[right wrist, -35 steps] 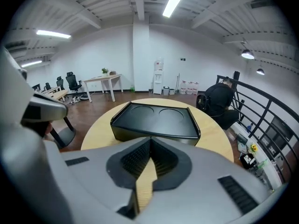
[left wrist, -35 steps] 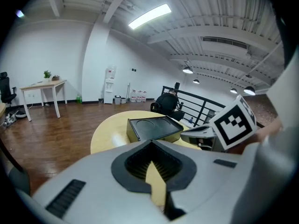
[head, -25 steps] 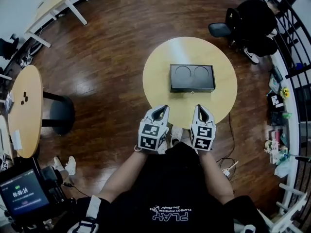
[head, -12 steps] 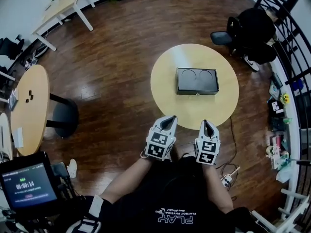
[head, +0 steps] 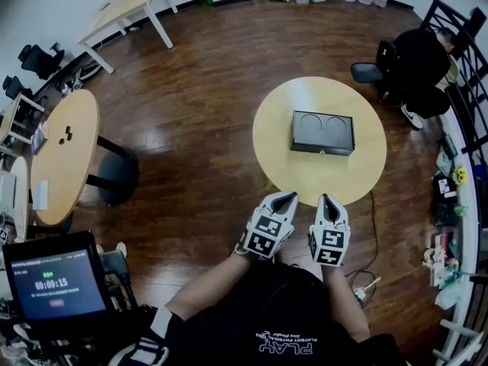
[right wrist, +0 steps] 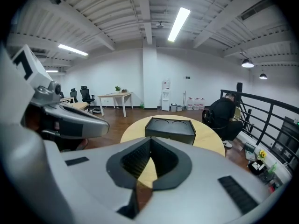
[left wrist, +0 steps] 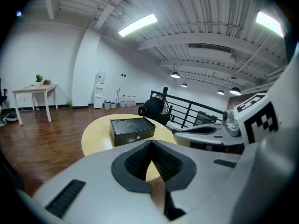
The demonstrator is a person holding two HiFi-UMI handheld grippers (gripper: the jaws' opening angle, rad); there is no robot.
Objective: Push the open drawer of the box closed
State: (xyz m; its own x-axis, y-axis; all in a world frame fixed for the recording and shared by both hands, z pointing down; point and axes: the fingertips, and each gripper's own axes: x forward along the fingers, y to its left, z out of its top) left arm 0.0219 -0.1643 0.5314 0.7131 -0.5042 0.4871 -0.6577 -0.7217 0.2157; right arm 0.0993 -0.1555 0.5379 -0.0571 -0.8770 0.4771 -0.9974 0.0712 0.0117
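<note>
A person stands at the near edge of a round bench (head: 286, 166) with a two-jaw tool in each hand, facing the black box (head: 322, 130) whose drawer is to be pushed shut. The box sits mid-bench, straight ahead of the jaws and well apart from them. Its long axis runs across the person, and the drawer front (head: 339, 151), with its small knob (left wrist: 138, 137), is turned toward them. How far the drawer stands out cannot be made out from here. The right gripper (head: 328, 200) lies almost in line with the box's middle and looks the nearer. The left gripper (head: 286, 197) sits just beside it, angled in toward the box. Both are held low and close to the body, tips over the bench's near rim, each with jaws pressed together and nothing between them. A closing push would likely run forward, square to the drawer front.
</note>
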